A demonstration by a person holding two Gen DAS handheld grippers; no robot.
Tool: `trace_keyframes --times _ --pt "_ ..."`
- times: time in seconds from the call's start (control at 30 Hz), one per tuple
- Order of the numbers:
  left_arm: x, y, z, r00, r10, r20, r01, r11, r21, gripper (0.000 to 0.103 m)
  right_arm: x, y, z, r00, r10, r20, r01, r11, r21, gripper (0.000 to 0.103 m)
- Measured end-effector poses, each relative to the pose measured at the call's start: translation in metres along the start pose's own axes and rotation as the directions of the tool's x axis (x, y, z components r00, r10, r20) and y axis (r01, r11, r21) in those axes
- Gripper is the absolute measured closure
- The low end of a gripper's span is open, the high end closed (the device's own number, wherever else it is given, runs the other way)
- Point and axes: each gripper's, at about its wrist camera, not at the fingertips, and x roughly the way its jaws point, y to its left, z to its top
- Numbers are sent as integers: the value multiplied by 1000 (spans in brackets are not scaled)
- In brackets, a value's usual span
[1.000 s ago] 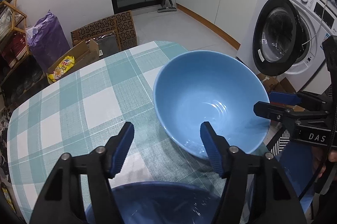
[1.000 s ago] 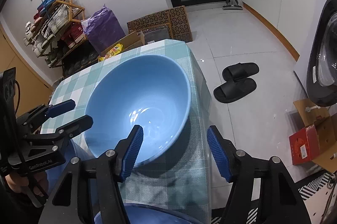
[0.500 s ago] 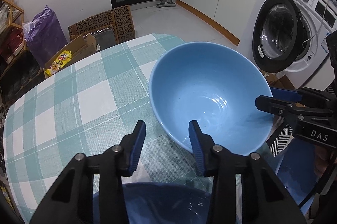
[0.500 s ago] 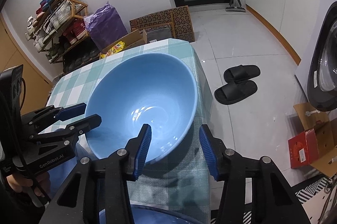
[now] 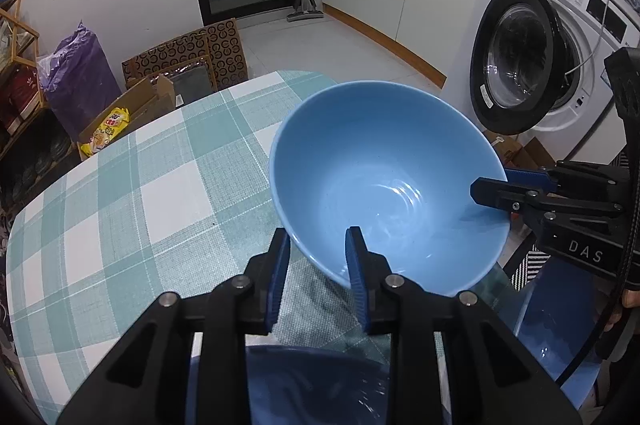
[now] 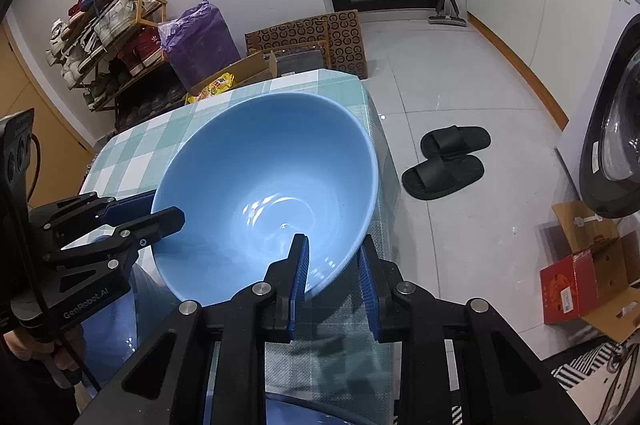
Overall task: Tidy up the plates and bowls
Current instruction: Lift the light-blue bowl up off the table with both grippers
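Observation:
A large light blue bowl (image 5: 384,177) sits tilted over the checked tablecloth (image 5: 140,185); it also shows in the right wrist view (image 6: 264,177). My left gripper (image 5: 318,245) is shut on the bowl's near rim, one finger inside and one outside. My right gripper (image 6: 332,257) is shut on the opposite rim, and shows from the side in the left wrist view (image 5: 504,189). A darker blue bowl (image 5: 312,389) lies below my left gripper. Another blue dish (image 6: 120,325) lies beneath the left gripper in the right wrist view.
The table's edge (image 6: 384,153) drops to a tiled floor with black slippers (image 6: 444,161). A washing machine (image 5: 532,65) stands to the right. Cardboard boxes (image 5: 160,85), a purple bag (image 5: 80,69) and a shoe rack (image 6: 108,25) stand beyond the table.
Both grippers closed from wide open onto the light blue bowl's rim, one on each side. The bowl now sits a little higher and more tilted.

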Motion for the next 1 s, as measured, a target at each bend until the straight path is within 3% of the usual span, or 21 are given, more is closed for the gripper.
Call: trace_keyframes --times 0.53,1.0 --pt "-18 -1 1 999 16 44 -16 1000 3 77 -12 5 -1 1000 -11 26 11 1000 -19 79" --pt "-55 -5 1 994 12 104 -13 1000 9 77 -52 11 -3 997 -14 78 16 1000 -26 79"
